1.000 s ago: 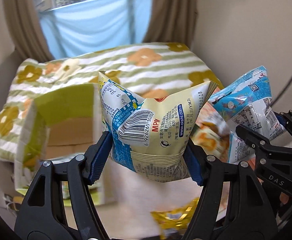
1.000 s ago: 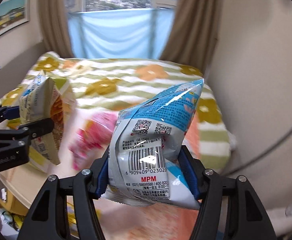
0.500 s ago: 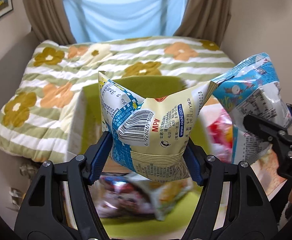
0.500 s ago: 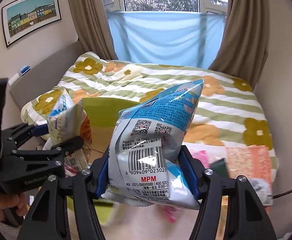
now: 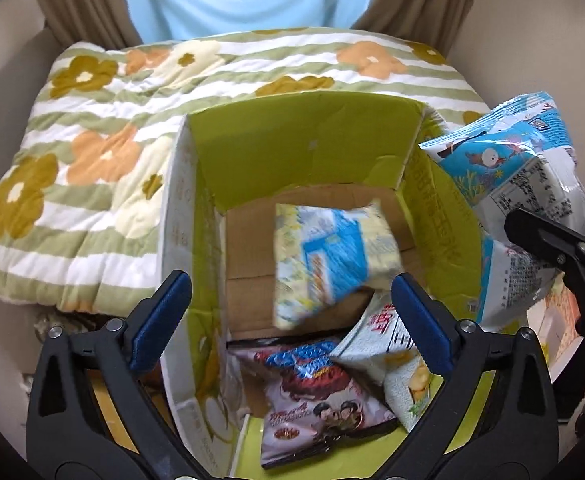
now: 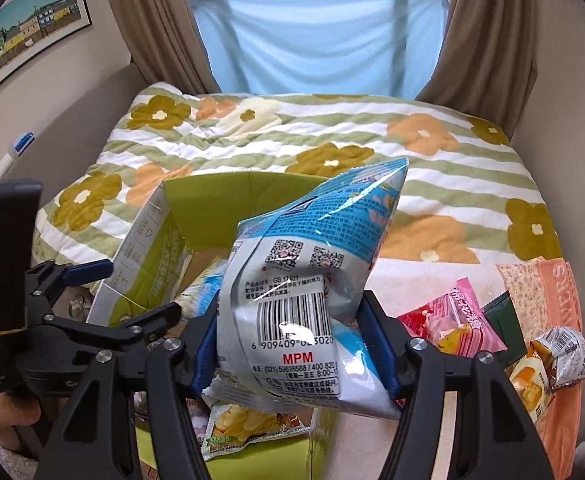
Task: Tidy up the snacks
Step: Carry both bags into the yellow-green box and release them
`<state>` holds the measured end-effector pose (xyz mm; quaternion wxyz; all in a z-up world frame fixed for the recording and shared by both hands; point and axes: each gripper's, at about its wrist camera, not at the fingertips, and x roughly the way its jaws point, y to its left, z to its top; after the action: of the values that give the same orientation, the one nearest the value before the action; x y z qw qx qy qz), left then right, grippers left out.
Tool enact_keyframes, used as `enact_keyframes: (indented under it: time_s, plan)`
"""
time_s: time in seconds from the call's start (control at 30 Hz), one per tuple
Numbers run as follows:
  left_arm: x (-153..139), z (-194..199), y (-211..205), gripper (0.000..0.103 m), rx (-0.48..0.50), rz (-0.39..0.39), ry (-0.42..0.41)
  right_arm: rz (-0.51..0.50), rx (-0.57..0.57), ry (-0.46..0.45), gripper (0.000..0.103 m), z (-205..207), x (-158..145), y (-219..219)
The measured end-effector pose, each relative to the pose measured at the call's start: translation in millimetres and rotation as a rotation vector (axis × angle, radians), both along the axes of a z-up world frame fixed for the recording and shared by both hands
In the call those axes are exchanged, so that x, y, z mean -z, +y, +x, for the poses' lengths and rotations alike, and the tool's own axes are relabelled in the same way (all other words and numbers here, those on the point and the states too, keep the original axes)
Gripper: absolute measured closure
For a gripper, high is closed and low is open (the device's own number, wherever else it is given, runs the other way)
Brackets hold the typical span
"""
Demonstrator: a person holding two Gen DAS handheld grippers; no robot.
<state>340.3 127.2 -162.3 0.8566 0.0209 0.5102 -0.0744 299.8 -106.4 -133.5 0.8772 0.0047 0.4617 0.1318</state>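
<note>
Pale yellow snack bag (image 5: 332, 264) blurred inside the green box (image 5: 304, 140), free of the left gripper (image 5: 288, 322)
It sits tilted, long axis running from the box's near left toward its far right, over bare cardboard floor with room behind it; two packets (image 5: 320, 392) fill the near end. The left gripper's jaws are opening wide above the box, touching nothing. The right gripper (image 6: 292, 350) is clamped on a blue-and-white bag (image 6: 312, 280) standing upright over the box's right wall, more snacks (image 6: 456, 324) beside it

My left gripper (image 5: 290, 316) and right gripper (image 6: 292, 344) are black plastic frames with silver screws, triangular cutouts and blue pads (image 5: 160, 322) on the fingers.
</note>
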Motion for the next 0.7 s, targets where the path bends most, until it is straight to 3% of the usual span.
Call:
enact_keyframes:
  time_s: [0.23,0.57,0.6,0.63,0.7]
  plan:
    - [-4.3,-27.9,6.9,0.004,-0.060,-0.024,-0.009,0.032,-0.060,0.028,0.044,5.1,8.8,6.7]
    - [-15.0,-46.1,10.4,0.004,-0.097,0.000,-0.022,0.107,-0.113,0.028,0.040,17.3,7.9,19.4]
    - [-16.0,-48.6,11.2,0.004,-0.102,0.005,-0.024,0.116,-0.119,0.031,0.029,18.0,9.3,19.8]
    - [-16.8,-51.1,12.4,0.004,-0.106,0.012,-0.026,0.134,-0.126,0.029,0.010,17.6,11.0,19.4]
    - [-18.4,-56.9,14.9,0.004,-0.114,0.017,-0.029,0.159,-0.127,0.015,0.001,13.9,12.4,17.7]
